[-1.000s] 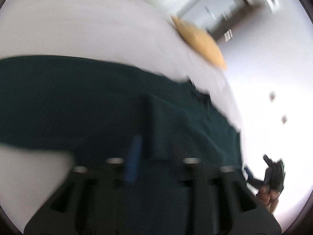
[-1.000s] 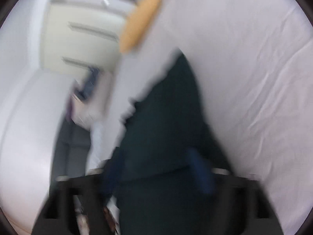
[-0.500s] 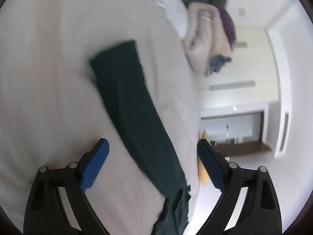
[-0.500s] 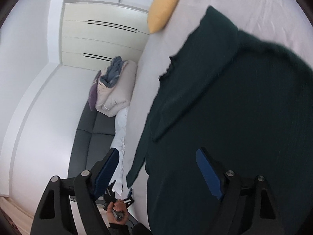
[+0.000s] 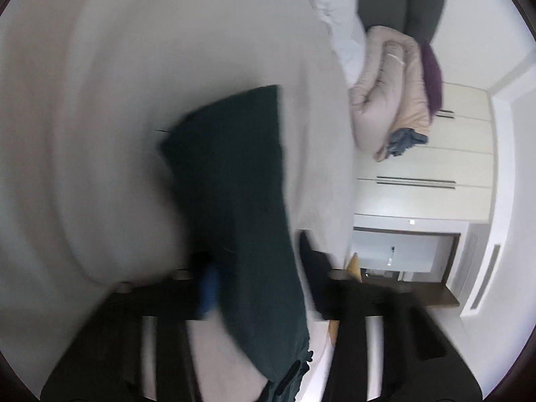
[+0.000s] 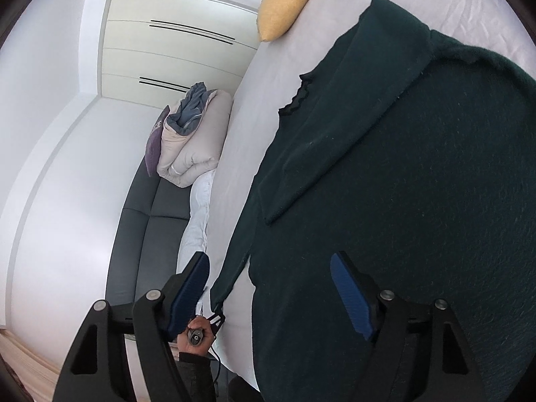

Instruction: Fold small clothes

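Whereas the left gripper [image 5: 254, 284] was spread wide around the sleeve [image 5: 234, 174] half a second ago, its jaws are now seen narrowed on that dark green strip, though blur prevents contact from being confirmed; a fresh sleeve fold is judged to be starting. The right gripper [image 6: 268, 291] is held wide and empty over the dark green garment [image 6: 418, 184]; the garment is spread on the white bed [image 6: 234, 134], its sleeve's long axis running away from the left gripper, cuff outermost.

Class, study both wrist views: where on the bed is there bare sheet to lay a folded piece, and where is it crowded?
Bare white sheet lies between the yellow cushion and the dark green garment; a strip also runs along the bed's edge toward the rolled duvet. The near side is crowded: the garment covers it under the right gripper.
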Action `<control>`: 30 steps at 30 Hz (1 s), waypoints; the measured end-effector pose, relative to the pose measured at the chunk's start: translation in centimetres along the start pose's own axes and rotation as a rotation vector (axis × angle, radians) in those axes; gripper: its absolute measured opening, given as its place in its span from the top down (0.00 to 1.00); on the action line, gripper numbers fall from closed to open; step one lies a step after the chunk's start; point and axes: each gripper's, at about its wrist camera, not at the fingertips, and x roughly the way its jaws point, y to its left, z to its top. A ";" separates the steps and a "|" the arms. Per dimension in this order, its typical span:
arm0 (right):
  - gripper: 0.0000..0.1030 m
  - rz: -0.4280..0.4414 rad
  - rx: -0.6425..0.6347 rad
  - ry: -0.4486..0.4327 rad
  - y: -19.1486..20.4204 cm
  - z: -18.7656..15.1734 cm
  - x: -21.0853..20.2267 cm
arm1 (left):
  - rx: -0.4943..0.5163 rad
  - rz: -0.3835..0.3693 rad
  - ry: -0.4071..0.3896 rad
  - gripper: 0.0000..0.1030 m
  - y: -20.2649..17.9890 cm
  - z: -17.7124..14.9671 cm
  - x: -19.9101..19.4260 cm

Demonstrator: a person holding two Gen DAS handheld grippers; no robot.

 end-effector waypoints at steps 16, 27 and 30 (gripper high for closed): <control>0.27 -0.001 0.057 -0.049 -3.9 0.5 -1.7 | 0.574 0.076 -0.012 0.93 -13.9 -8.3 4.1; 0.27 -0.030 0.013 -0.058 -4.6 4.9 -2.3 | 1.652 0.266 0.303 0.93 -15.8 -44.1 17.4; 0.27 -0.067 -0.054 -0.014 -3.4 6.8 -0.7 | 1.703 0.281 0.290 0.93 -13.4 -45.5 18.5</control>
